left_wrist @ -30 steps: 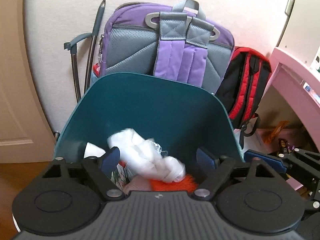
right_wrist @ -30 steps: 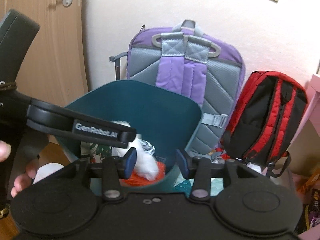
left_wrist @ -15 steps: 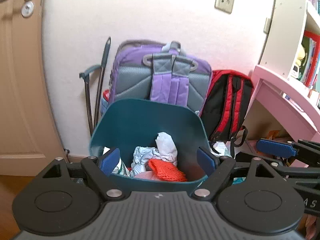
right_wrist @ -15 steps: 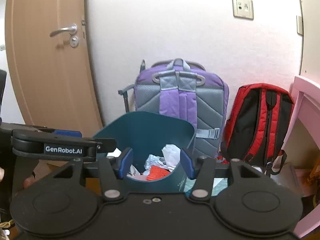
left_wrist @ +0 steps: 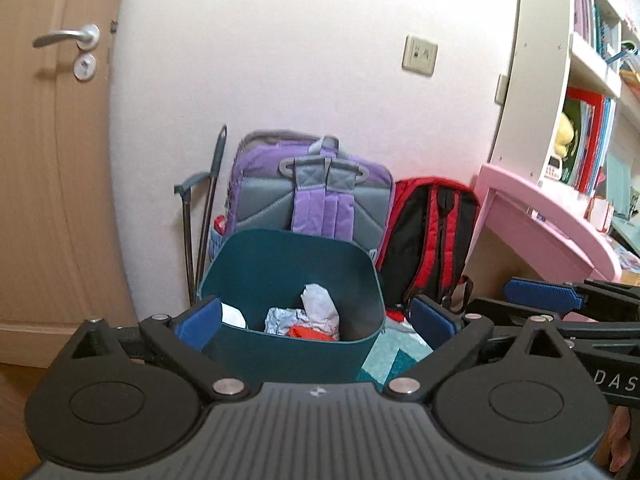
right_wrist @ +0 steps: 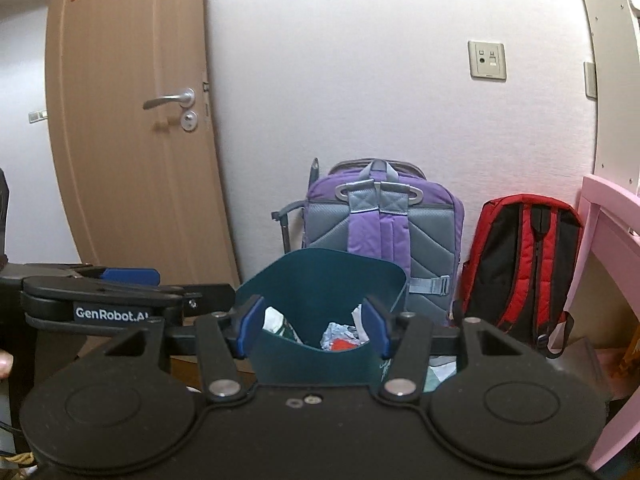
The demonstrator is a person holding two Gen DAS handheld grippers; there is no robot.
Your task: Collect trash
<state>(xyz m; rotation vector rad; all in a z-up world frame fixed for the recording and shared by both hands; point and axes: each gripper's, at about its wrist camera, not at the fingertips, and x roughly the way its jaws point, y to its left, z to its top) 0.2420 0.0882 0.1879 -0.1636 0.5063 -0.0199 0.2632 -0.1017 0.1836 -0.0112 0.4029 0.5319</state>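
A teal bin [left_wrist: 292,272] stands on the floor against the wall, holding crumpled white paper [left_wrist: 320,310], foil and an orange net piece [left_wrist: 310,332]. My left gripper [left_wrist: 316,322] hangs back from and above the bin, its jaws opening wide with nothing between the blue pads. My right gripper [right_wrist: 313,328] is open and holds nothing; it frames the same bin [right_wrist: 320,276] and its trash [right_wrist: 340,332] from further off. Each gripper shows in the other's view: the right one's blue pad [left_wrist: 540,294] at the right edge, the left one's arm [right_wrist: 128,276] at the left edge.
A purple and grey backpack [left_wrist: 312,200] and a red and black backpack [left_wrist: 432,232] lean on the wall behind the bin. A pink desk [left_wrist: 540,216] with a bookshelf stands at the right, a wooden door [left_wrist: 48,160] at the left. Thin poles [left_wrist: 208,208] stand beside the bin.
Both grippers have drawn back and upward from the bin, which now looks smaller. The white wad seen between the left fingers lies in the bin. Both pairs of jaws stand wider.
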